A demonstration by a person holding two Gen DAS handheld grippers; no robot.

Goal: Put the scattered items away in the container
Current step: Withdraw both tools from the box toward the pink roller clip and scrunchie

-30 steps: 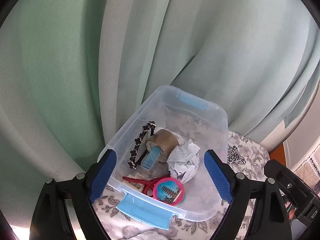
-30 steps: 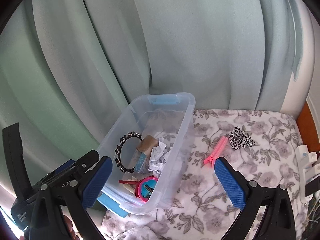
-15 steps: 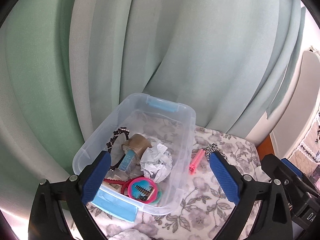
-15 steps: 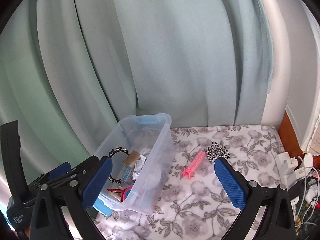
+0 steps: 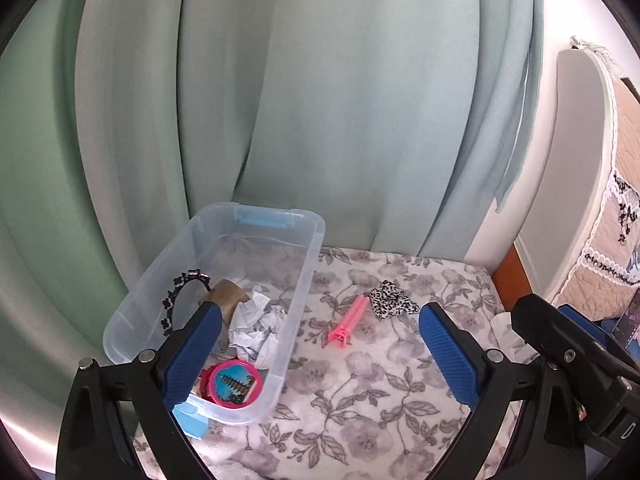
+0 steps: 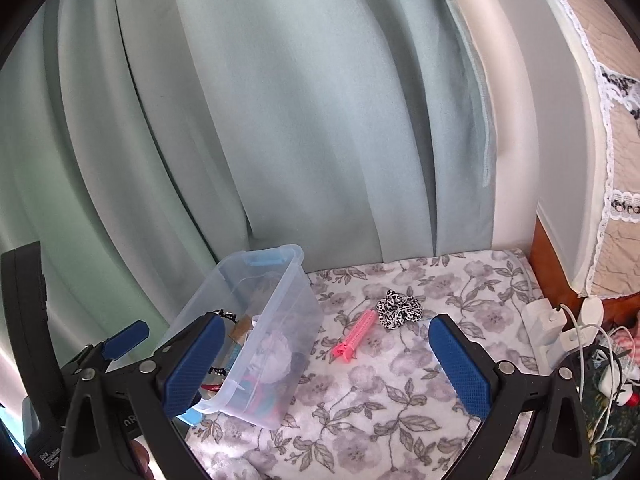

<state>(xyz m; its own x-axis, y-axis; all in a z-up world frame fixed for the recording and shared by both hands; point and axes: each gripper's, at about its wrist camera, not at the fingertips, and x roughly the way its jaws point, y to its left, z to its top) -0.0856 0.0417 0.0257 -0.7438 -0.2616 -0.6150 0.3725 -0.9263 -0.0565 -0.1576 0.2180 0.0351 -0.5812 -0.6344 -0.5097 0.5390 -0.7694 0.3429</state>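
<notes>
Floral fleece blanket (image 5: pixel 360 412) bearing a clear plastic bin (image 5: pixel 298 300), ridged pink clip (image 5: pixel 347 320) and leopard-print scrunchie (image 5: pixel 391 299); both tongs, left (image 5: pixel 320 354) and right (image 6: pixel 326 362), spread empty.

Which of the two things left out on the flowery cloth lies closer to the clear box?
The pink hair clip; the leopard-print scrunchie lies beyond it, farther from the clear box.

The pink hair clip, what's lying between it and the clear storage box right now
Nothing: only bare floral blanket separates the pink hair clip from the clear storage box. Both wrist views show that gap bare; the leopard scrunchie sits on the clip's far side.
</notes>
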